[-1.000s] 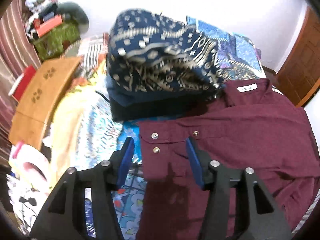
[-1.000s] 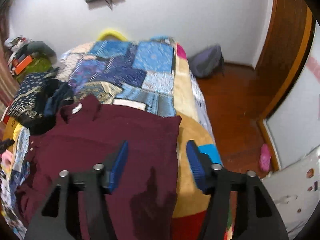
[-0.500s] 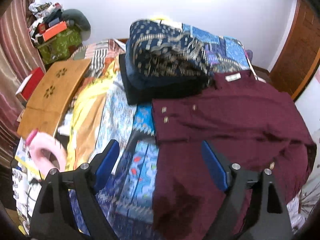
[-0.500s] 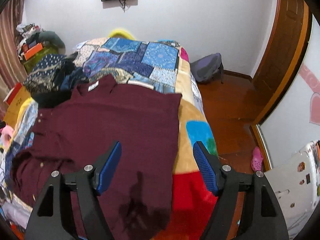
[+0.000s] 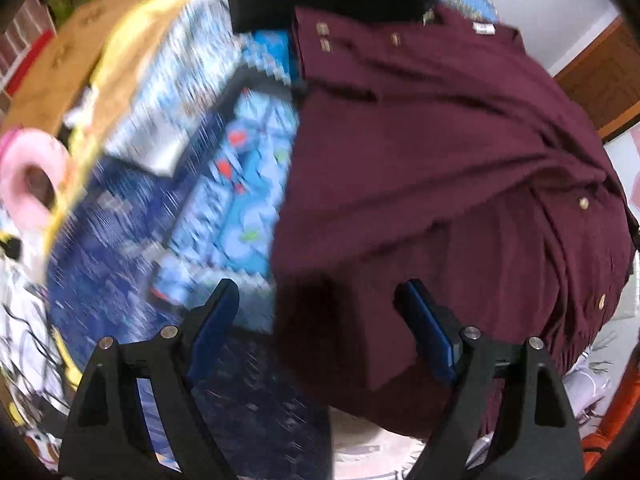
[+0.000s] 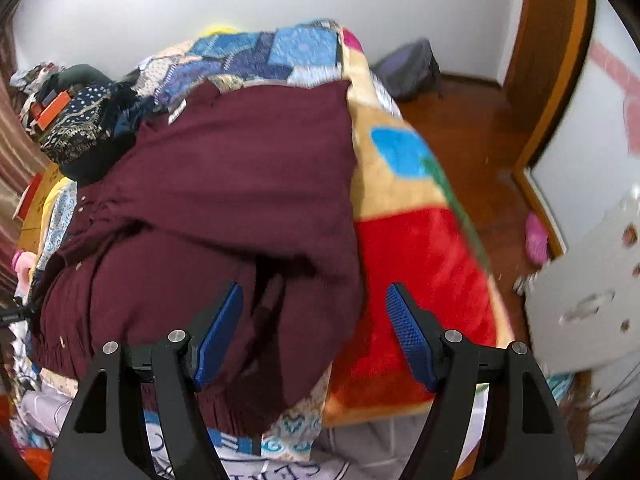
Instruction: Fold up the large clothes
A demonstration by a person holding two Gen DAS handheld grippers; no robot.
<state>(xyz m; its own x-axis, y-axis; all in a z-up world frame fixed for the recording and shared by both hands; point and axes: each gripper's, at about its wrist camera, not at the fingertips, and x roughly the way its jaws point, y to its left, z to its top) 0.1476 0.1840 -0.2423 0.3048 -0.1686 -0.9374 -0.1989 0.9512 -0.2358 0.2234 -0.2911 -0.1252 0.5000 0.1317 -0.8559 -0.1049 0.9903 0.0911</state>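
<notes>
A large maroon button shirt [image 5: 440,168] lies spread on the patchwork bed cover, partly folded, its hem hanging over the near edge. It also shows in the right wrist view [image 6: 224,200]. My left gripper [image 5: 316,304] is open and empty, hovering over the shirt's near left corner. My right gripper [image 6: 314,304] is open and empty over the shirt's near right corner at the bed edge. Neither touches the cloth.
A stack of folded dark blue patterned clothes [image 6: 80,128] sits at the far left of the bed [image 6: 420,248]. A wooden board [image 5: 52,64] and a pink ring [image 5: 28,184] lie to the left. Wooden floor [image 6: 492,152], a grey bag [image 6: 408,68] and a door are to the right.
Both grippers have opened wider and pulled back toward the near edge of the bed, from the shirt's upper part to its hem. The left view is motion-blurred.
</notes>
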